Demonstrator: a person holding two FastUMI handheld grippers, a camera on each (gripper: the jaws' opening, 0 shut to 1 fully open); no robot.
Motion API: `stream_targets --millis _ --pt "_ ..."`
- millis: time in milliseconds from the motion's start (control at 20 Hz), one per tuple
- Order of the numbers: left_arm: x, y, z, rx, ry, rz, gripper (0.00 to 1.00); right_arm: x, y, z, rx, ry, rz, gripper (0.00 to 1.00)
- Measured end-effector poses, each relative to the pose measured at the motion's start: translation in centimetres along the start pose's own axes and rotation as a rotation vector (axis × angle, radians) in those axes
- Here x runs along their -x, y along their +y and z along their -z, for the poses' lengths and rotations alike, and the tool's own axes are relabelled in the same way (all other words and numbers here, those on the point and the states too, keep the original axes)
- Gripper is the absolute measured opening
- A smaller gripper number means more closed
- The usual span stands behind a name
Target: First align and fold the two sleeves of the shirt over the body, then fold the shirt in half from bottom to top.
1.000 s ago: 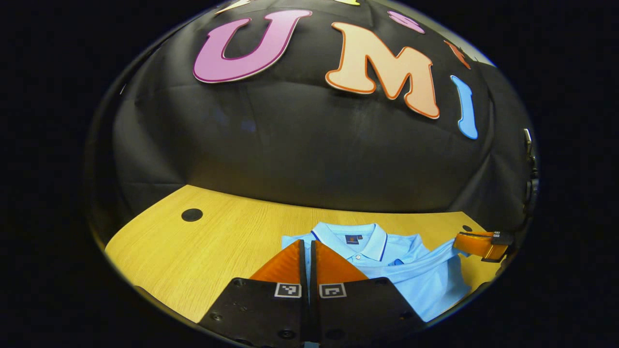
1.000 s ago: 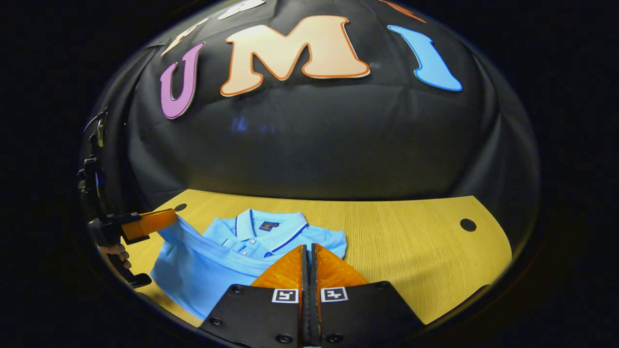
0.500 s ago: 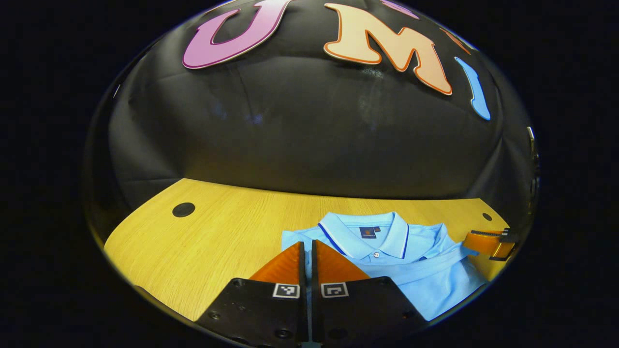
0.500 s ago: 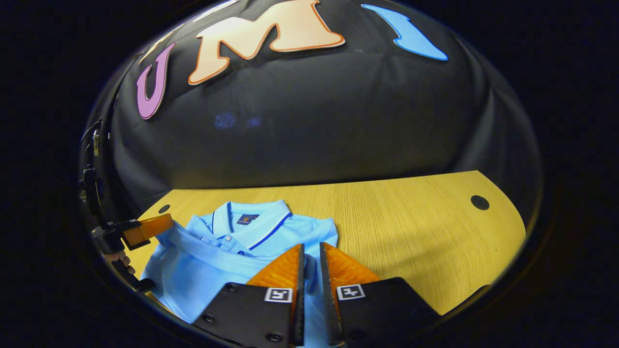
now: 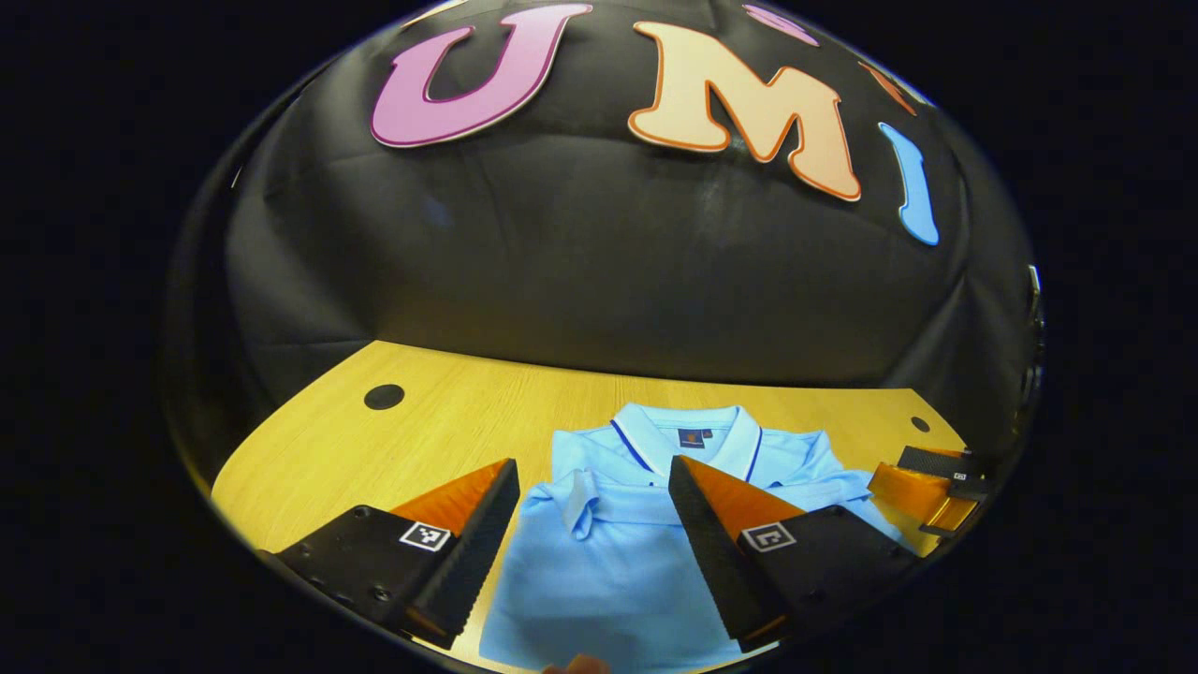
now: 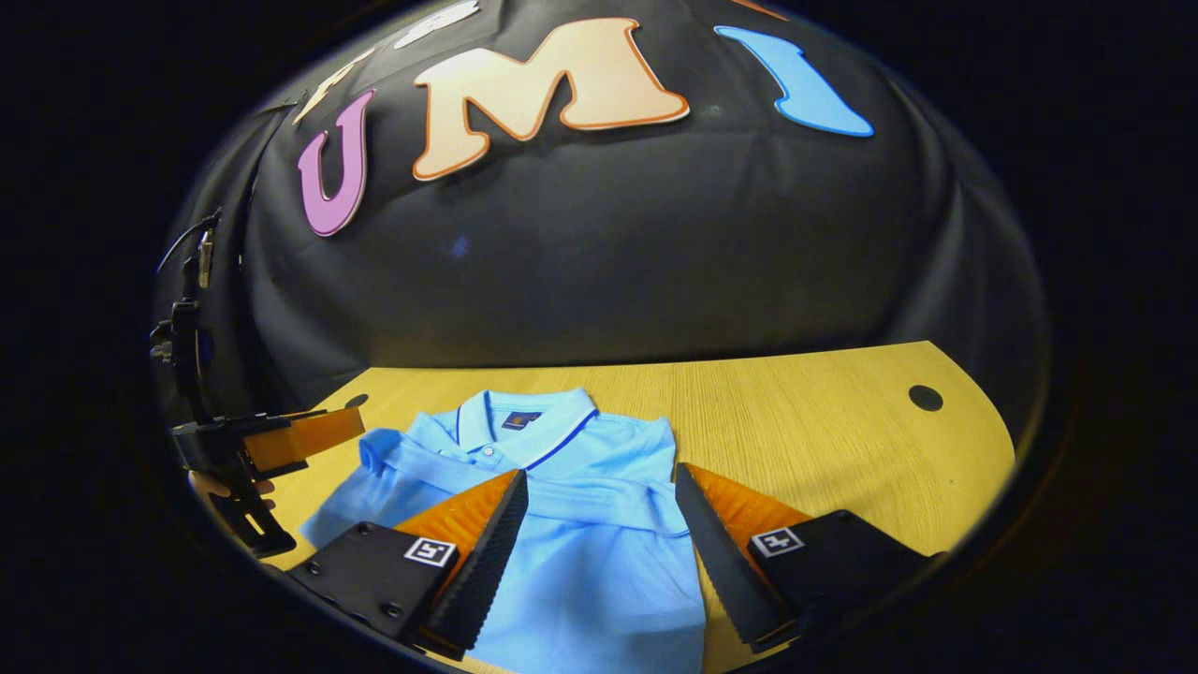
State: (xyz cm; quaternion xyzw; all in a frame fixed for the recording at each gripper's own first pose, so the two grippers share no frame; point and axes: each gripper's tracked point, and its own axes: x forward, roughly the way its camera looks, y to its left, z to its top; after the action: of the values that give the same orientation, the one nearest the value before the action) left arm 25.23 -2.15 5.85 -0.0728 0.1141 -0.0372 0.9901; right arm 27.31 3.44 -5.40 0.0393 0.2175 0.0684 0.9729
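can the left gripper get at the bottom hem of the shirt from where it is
Probably yes. The left gripper is open and hangs over the shirt, holding nothing, and nothing lies on the cloth below it. The hem itself sits at the view's lower edge, so pulling back should reach it.

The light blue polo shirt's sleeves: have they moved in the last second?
Yes. Both sleeves of the light blue polo shirt dropped from the lifted fingers onto its body, below the collar, which stayed on the wooden table.
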Motion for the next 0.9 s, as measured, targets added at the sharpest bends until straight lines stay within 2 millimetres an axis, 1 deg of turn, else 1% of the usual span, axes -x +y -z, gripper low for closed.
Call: stream_targets --millis 100,250,400,550,650,800,850,900 --pt "2.7 -0.5 -0.6 -0.011 -0.028 0.021 0.96 2.4 0.7 -0.6 0.005 -0.034 -0.016 0.98" --pt "7.1 -1.4 -0.4 -0.044 -0.064 0.058 0.96 6.9 1.9 -0.6 0.021 -0.083 -0.042 0.98" --pt "11.2 -2.4 0.7 -0.064 -0.088 0.091 0.96 11.0 3.2 -0.1 0.013 -0.132 -0.068 0.98" --pt "14.8 -3.0 1.8 -0.064 -0.114 0.106 0.96 14.8 3.5 0.6 -0.007 -0.170 -0.070 0.98" --pt "17.1 -2.8 2.6 -0.065 -0.144 0.092 0.96 17.2 3.5 0.9 -0.011 -0.212 -0.064 0.98" --pt "20.1 -2.4 4.1 -0.062 -0.179 0.069 0.95 20.1 3.3 2.2 -0.025 -0.241 -0.054 0.98" --pt "20.9 -2.4 4.7 -0.062 -0.183 0.067 0.96 21.2 3.1 2.7 -0.031 -0.243 -0.054 0.98" --pt "21.6 -2.3 5.2 -0.066 -0.184 0.066 0.95 22.0 3.0 2.9 -0.031 -0.254 -0.052 0.98"
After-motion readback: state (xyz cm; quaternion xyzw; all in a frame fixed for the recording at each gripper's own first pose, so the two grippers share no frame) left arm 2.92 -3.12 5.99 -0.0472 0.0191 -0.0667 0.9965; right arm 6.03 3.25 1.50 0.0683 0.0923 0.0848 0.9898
